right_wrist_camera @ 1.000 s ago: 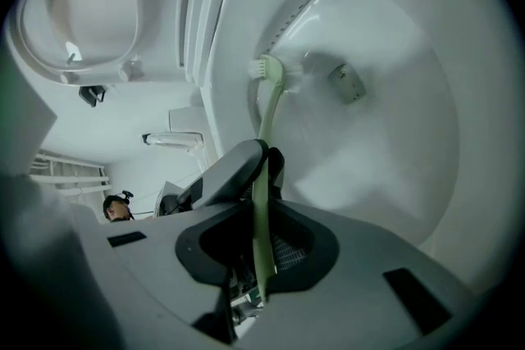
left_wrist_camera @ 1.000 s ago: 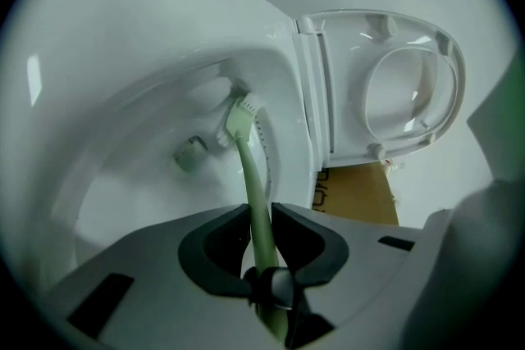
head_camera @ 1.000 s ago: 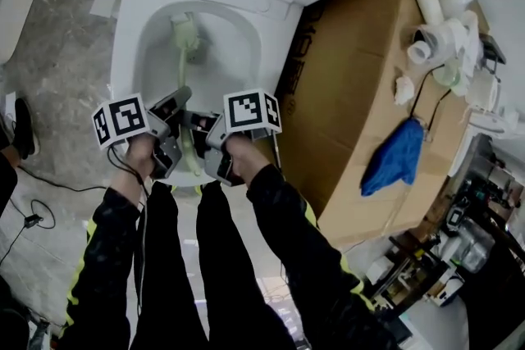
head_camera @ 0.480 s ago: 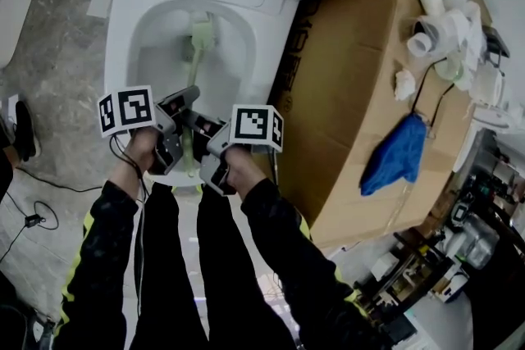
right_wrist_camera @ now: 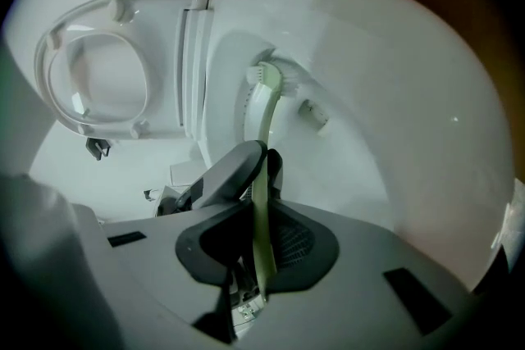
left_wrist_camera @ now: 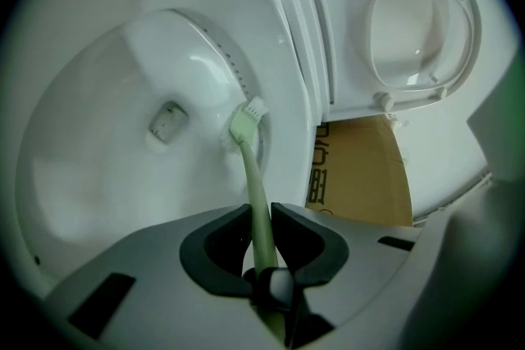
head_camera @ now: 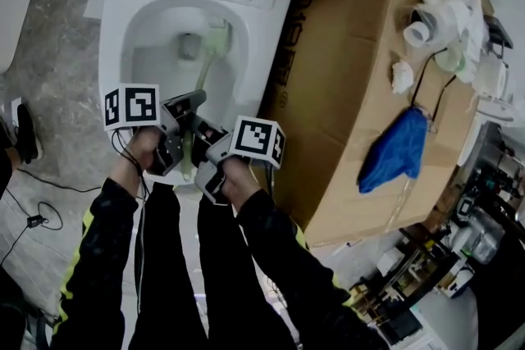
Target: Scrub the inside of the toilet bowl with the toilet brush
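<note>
**A:** Where do we have the toilet brush (head_camera: 203, 74)?

**B:** We hold it with both. The left gripper (left_wrist_camera: 261, 213) is closed on the pale green handle nearer the head, and the right gripper (right_wrist_camera: 261, 213) is closed on it just behind. The bristle head (left_wrist_camera: 246, 117) sits against the side wall of the toilet bowl (head_camera: 111, 53), under the rim, beside the drain opening (left_wrist_camera: 168, 120).

**A:** So how do we scrub well?

**B:** We'd press the head flat to the glaze and work round under the rim. We'd move both grippers as one, so the thin handle neither bends nor twists in our grip.

**A:** And the room?

**B:** Tight. The lid (left_wrist_camera: 422, 20) is up. A cardboard box (head_camera: 361, 94) stands just beside the bowl on our right, with a blue cloth (head_camera: 394, 156) on it. A cable (head_camera: 61, 186) lies on the grey floor (head_camera: 49, 53).
</note>
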`<state>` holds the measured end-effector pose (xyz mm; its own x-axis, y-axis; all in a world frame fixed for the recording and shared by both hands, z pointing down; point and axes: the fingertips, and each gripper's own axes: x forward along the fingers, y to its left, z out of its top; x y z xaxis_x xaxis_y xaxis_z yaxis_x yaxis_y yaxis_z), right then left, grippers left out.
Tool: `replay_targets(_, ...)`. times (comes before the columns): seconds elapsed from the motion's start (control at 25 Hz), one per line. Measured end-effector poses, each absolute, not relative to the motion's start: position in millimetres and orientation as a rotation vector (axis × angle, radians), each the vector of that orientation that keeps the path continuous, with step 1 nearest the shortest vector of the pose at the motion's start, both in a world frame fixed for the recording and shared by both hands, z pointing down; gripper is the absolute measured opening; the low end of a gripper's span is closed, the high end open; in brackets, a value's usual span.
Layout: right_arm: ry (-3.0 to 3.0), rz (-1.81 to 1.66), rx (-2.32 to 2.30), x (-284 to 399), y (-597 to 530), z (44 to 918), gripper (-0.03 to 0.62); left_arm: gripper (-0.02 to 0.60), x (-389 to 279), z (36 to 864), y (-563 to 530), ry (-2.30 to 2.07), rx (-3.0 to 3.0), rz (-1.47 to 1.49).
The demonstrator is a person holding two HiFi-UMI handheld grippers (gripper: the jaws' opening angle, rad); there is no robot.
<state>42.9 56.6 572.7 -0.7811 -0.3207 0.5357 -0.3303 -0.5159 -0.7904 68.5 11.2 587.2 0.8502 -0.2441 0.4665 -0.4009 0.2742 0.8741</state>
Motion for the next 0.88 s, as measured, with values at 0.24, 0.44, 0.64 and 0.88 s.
replay_targets(0.24, -1.513, 2.523, 1.139, 49, 66, 572, 0.057, 0.078, 77, 587, 22, -0.529, 1.316, 0.137)
replay_targets(0.44, -1.447, 2.563, 1.221, 51, 79, 569, 0.057, 0.078, 82, 584, 37, -0.470, 1.309, 0.192)
replay_targets(0.64, -1.398, 2.587, 1.294, 53, 92, 566, 0.057, 0.078, 86, 582, 53, -0.417, 1.298, 0.240)
replay_targets(0.88, -1.340, 2.597, 1.322, 47, 111, 566, 0.057, 0.078, 81, 582, 74, -0.383, 1.265, 0.275)
